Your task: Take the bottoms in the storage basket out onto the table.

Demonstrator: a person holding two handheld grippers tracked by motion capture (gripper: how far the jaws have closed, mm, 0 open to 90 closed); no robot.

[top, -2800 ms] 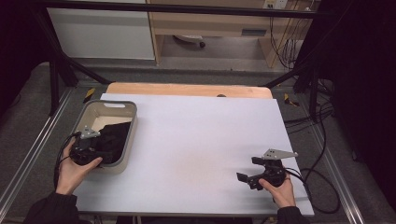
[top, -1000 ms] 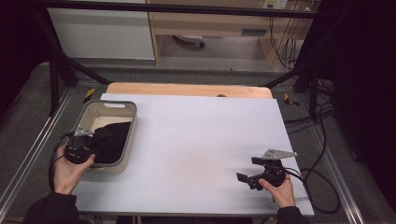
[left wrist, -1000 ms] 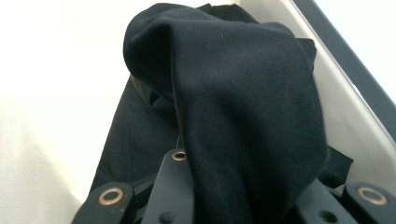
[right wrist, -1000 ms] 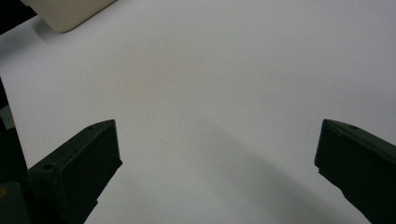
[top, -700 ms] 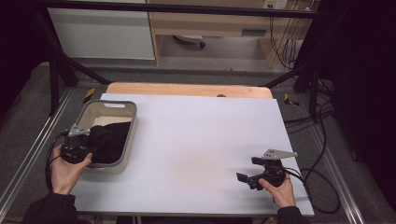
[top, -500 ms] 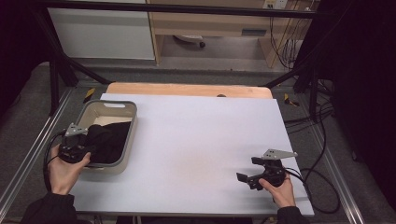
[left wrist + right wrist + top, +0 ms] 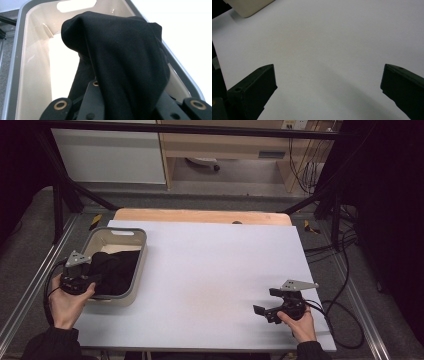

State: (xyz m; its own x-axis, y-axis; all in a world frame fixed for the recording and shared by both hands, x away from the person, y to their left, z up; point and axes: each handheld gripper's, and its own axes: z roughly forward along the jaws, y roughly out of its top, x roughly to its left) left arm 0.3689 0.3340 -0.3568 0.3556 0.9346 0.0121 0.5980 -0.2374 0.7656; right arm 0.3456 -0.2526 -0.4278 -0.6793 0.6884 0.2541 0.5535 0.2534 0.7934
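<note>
While the black cloth lies bunched in the beige tub at the left of the white surface, the left hand-held gripper sits at the tub's near left rim, its jaws closed on a fold of that cloth. In the left gripper view the fabric rises in a peak above the jaws, draped over them, with the tub's pale wall behind. The right hand-held gripper rests low on the surface's near right part, well apart from the tub, its jaws spread wide with nothing between them.
</note>
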